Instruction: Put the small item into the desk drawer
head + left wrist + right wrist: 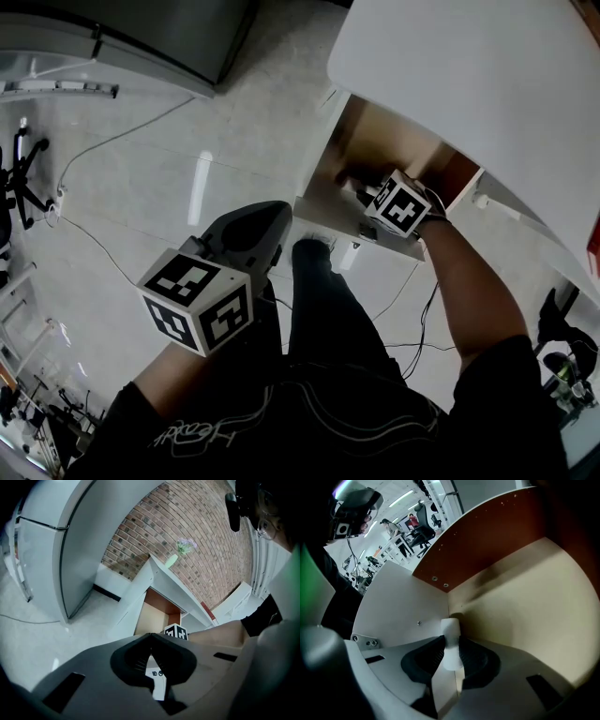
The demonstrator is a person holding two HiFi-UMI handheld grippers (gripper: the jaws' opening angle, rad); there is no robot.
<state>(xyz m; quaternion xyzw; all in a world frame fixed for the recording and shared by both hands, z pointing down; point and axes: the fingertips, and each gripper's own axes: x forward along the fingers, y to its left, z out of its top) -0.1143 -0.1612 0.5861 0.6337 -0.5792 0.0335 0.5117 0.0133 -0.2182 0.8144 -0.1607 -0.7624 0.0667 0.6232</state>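
White and kind of squishy-looking, that was the small item (pixel 451 629): a stubby little plug, plain and matte with no print I could see, and narrower at the waist where the pads met it. The right gripper (pixel 451 638) had it between its fingers, one pad touching each side, so the jaws sat only narrowly apart with the thing pinched in the gap. Its far end poked out past the fingertips.

All of that was inside the drawer (pixel 525 597), which stood pulled open. It had a pale tan bottom, a reddish-brown wall and a white wall (pixel 398 606) with a couple of screw heads in it. The item sat down near the corner where those two walls met the drawer bottom, closer to the white one. I couldn't tell from my feed whether it was actually resting on the bottom or just above it.

On the head view my right forearm reached into the drawer from the open front, with the white desk top (pixel 469 75) hanging over the drawer's far side. The left gripper (pixel 151 634) was well back from the drawer, out over the light floor (pixel 187 159), pointed roughly towards the drawer front. Its fingers were pressed together at the tips with nothing between them.
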